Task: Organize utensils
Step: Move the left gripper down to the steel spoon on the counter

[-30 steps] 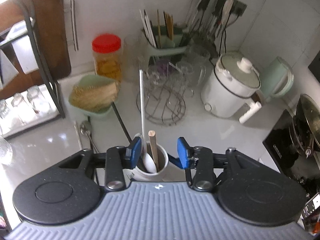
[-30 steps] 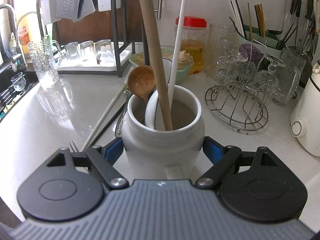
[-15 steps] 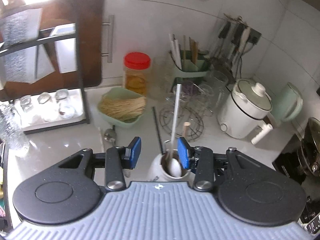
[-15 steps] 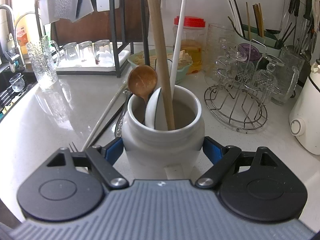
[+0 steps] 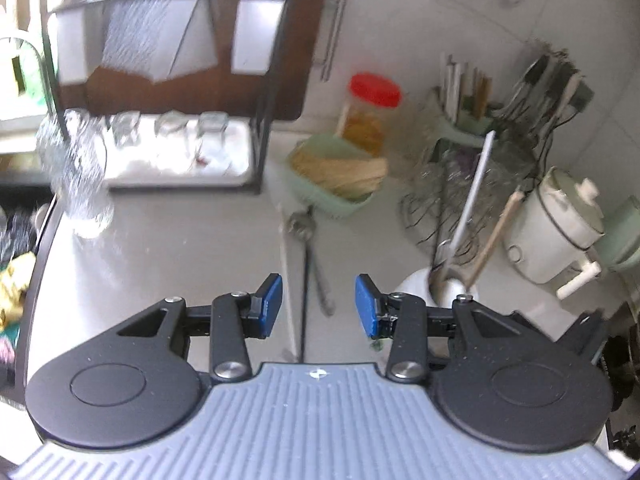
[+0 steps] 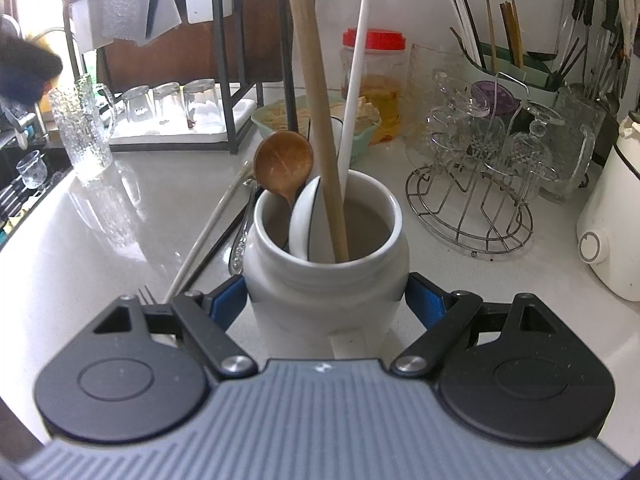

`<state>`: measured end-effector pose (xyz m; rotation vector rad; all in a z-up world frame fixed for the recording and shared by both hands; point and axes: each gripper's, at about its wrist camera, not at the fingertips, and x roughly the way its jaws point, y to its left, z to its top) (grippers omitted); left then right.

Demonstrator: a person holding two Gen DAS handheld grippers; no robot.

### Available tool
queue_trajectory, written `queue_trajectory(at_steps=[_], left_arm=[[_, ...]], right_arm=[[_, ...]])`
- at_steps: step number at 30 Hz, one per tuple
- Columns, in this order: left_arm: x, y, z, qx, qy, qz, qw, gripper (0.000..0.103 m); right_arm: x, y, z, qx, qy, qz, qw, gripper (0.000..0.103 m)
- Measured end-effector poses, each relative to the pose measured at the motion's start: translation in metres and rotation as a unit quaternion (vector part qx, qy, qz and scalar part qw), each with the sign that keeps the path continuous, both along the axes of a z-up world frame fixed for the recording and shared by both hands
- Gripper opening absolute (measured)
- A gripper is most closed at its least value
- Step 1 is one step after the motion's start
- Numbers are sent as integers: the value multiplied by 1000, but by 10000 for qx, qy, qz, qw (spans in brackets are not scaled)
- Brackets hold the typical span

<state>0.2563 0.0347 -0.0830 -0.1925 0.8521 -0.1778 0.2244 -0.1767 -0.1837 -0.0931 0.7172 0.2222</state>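
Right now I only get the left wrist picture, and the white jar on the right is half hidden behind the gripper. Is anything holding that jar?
Observer: Yes. The right gripper is closed on the white jar, with one blue pad against each side.
Operator: What is inside it? My picture is blurred there.
Observer: Among other things, a brown wooden spoon, bowl up, leaning at the jar's left rim.
Operator: Is anything loose lying nearby that I miss?
Observer: A fork. Only its tines show, beside the right gripper's left finger.
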Motion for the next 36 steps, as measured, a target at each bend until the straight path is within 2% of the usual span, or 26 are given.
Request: queue_trajectory(at_steps=[6, 14, 26, 36], left_arm=[[2, 12, -39, -115, 336, 165, 9992, 46], [27, 19, -83, -204, 668, 372, 9969, 46], [105, -2, -124, -492, 632, 192, 9966, 44], [166, -23, -156, -516, 606, 199, 9966, 44]], right_arm=[[-1, -6, 2, -21, 94, -56, 9999, 88], [0, -8, 3, -133, 181, 116, 9997, 88], [2, -9, 4, -110, 277, 82, 9995, 88], [4, -8, 4, -119, 327, 53, 9994, 88]])
